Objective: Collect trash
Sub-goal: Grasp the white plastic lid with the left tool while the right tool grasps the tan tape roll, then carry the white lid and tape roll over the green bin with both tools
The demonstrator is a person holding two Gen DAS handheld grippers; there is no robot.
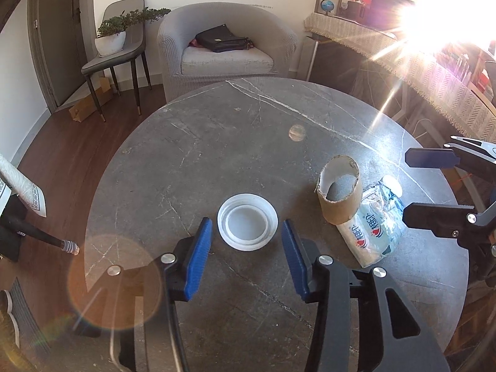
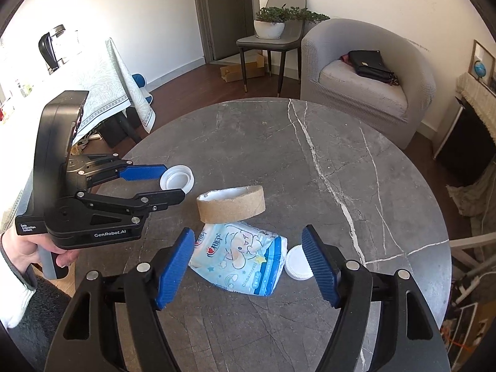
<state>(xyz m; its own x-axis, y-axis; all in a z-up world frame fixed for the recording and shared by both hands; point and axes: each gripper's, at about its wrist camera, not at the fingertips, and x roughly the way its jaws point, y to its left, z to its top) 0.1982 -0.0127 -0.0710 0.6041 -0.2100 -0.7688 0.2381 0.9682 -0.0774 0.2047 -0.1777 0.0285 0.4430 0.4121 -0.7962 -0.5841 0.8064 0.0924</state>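
Left wrist view: left gripper point(image 1: 246, 259) jaws spread astride white lid point(image 1: 247, 227) (seemingly untouched); right gripper point(image 2: 249, 265) jaws spread over tissue pack point(image 2: 240, 259) on surface point(image 2: 310, 161).

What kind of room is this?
Probably a living room at home: a grey armchair with a black bag on it, a potted plant on a chair, and a round marble table.

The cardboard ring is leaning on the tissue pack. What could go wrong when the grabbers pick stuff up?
1. The cardboard ring rests on the tissue pack, so lifting the pack with the open right gripper may tip it and send it rolling.
2. The white lid is low and flat; the open left gripper might slide off it.
3. The small paper cup beside the pack could get knocked away.
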